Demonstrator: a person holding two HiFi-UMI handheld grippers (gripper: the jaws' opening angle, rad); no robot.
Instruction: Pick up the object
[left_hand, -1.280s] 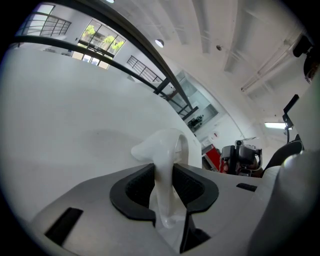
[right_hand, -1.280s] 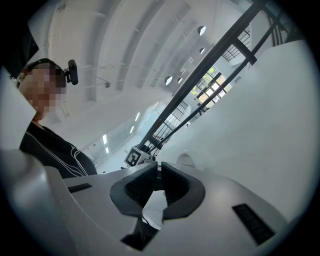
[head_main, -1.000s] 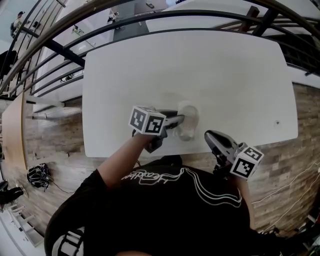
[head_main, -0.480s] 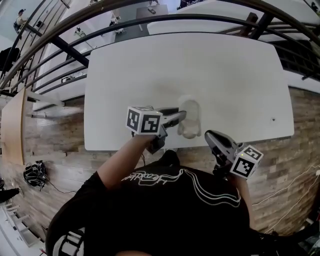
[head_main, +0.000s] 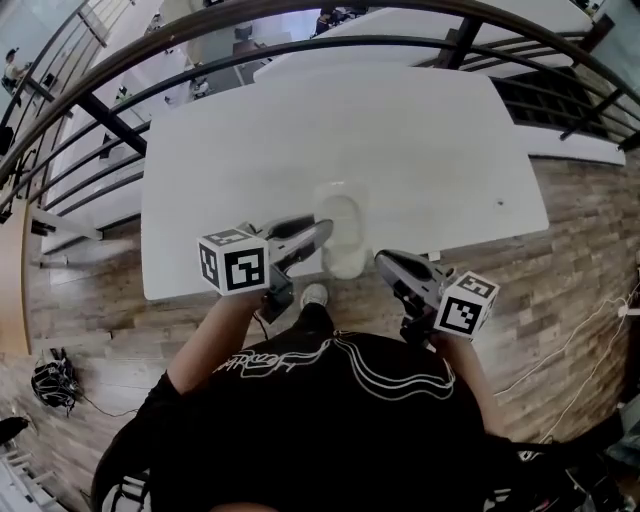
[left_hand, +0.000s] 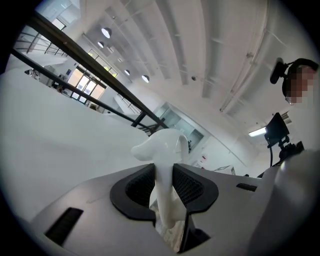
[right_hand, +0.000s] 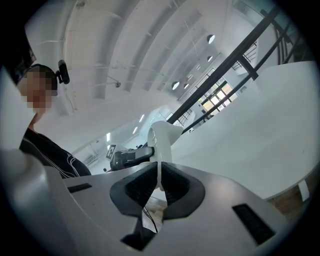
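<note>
A: Gripping anything on the left?

B: Yes. Clamping the white jug (head_main: 340, 228) in the left gripper (head_main: 316, 233), pressing both dark ribbed pads (left_hand: 141, 186) against a narrow part of it, just below the spout-like lip.

A: Sitting where, that jug?

B: Sitting at the near edge of the white table (head_main: 430, 150), about midway along it, right in front of the black shirt (head_main: 330, 420). Showing an oval rim at its far end in the head view. Failing to tell from here whether touching the tabletop or raised off it.

A: And doing what on the right?

B: Pointing the right gripper (head_main: 386, 262) leftward at the jug, just beside it, seemingly not touching in the head view. Holding the jaws almost together, leaving only a thin slit, with a sliver of the jug's white showing in it in the right gripper view. Pinching nothing, as far as visible.

A: Seeing anything else?

B: Looking past the table at a dark metal railing (head_main: 300, 45) curving beyond the far edge, and at wooden floor (head_main: 570, 250) on either side. Catching the left gripper as well in the right gripper view, just behind the jug.
</note>
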